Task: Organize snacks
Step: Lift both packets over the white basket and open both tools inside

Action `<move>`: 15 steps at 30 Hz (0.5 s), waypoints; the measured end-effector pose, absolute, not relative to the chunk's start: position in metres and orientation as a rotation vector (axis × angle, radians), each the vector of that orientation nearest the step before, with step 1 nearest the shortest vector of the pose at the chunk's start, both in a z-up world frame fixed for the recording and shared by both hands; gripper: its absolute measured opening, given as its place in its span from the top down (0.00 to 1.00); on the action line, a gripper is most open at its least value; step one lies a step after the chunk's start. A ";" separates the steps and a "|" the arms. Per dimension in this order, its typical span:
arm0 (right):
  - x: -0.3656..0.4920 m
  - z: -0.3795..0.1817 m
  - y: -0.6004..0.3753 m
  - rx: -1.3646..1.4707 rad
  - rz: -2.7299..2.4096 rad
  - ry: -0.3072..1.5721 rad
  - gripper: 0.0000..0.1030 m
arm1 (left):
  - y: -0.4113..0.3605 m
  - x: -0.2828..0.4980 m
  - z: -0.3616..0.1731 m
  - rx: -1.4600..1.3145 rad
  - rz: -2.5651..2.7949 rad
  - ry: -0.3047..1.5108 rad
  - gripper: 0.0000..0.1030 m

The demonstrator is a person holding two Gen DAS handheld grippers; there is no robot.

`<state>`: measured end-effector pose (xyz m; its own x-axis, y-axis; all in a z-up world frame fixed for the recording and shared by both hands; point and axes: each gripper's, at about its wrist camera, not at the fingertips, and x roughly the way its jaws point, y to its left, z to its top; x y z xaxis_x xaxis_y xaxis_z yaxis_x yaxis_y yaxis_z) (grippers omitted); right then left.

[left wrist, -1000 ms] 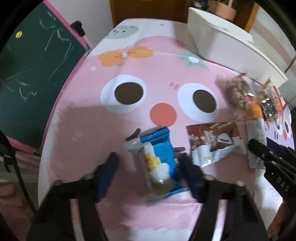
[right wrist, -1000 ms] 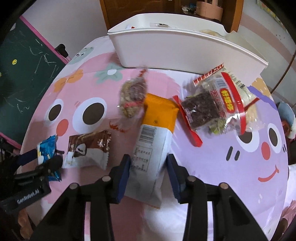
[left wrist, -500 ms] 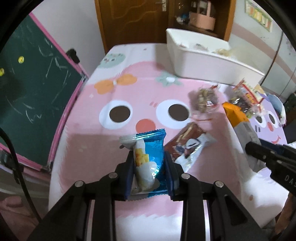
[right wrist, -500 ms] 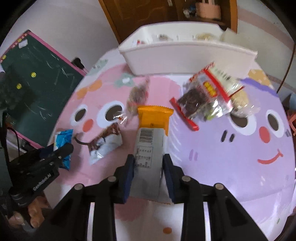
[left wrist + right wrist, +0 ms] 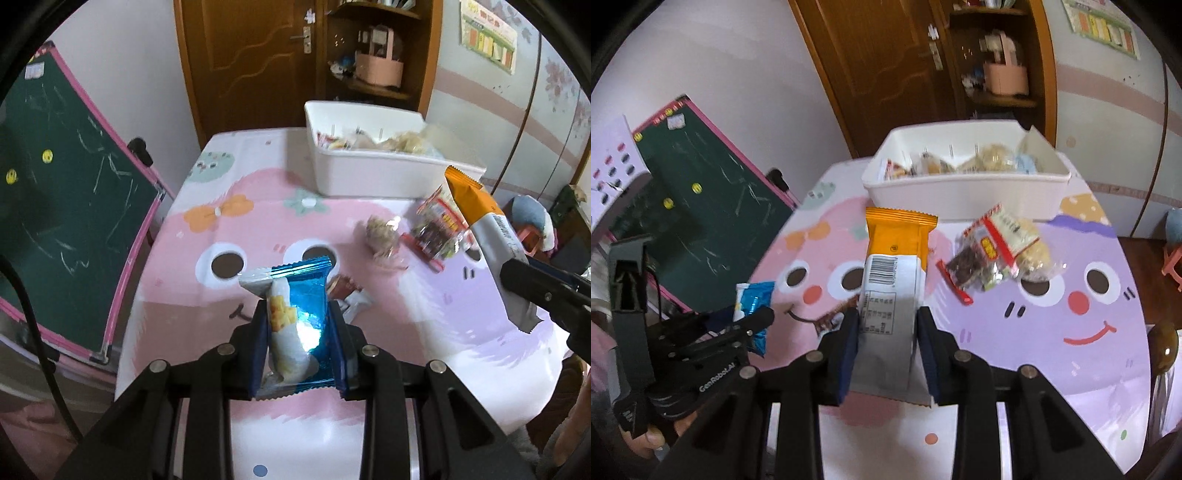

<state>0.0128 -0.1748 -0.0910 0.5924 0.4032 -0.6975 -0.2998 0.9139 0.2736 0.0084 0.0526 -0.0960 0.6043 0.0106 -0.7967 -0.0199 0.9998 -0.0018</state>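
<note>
Above the pink cartoon tablecloth, my left gripper clamps a shiny blue foil snack packet. My right gripper pinches a long orange-and-grey wrapper; a white plastic bin sits at twelve o'clock.

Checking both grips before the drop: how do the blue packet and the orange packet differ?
The blue packet is short, shiny foil in the left gripper; the orange packet is longer, matte orange and grey, barcode up, in the right gripper. Both are clamped in shut jaws, clear of the table.
</note>
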 end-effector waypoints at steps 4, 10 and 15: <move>0.016 -0.067 -0.183 0.147 0.410 0.779 0.69 | 0.047 0.020 -0.067 -0.018 -0.009 0.892 0.73; 0.031 -0.029 -0.204 0.165 0.385 0.669 0.69 | 0.039 0.052 -0.013 -0.045 -0.067 0.826 0.73; 0.056 -0.003 -0.226 0.183 0.347 0.616 0.69 | 0.020 0.089 0.032 -0.022 -0.113 0.756 0.73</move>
<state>0.0556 -0.2260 -0.0034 0.7610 0.3706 -0.5326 -0.2625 0.9265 0.2696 0.0889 0.0205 0.0320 0.7219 -0.1106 -0.6831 0.0946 0.9937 -0.0609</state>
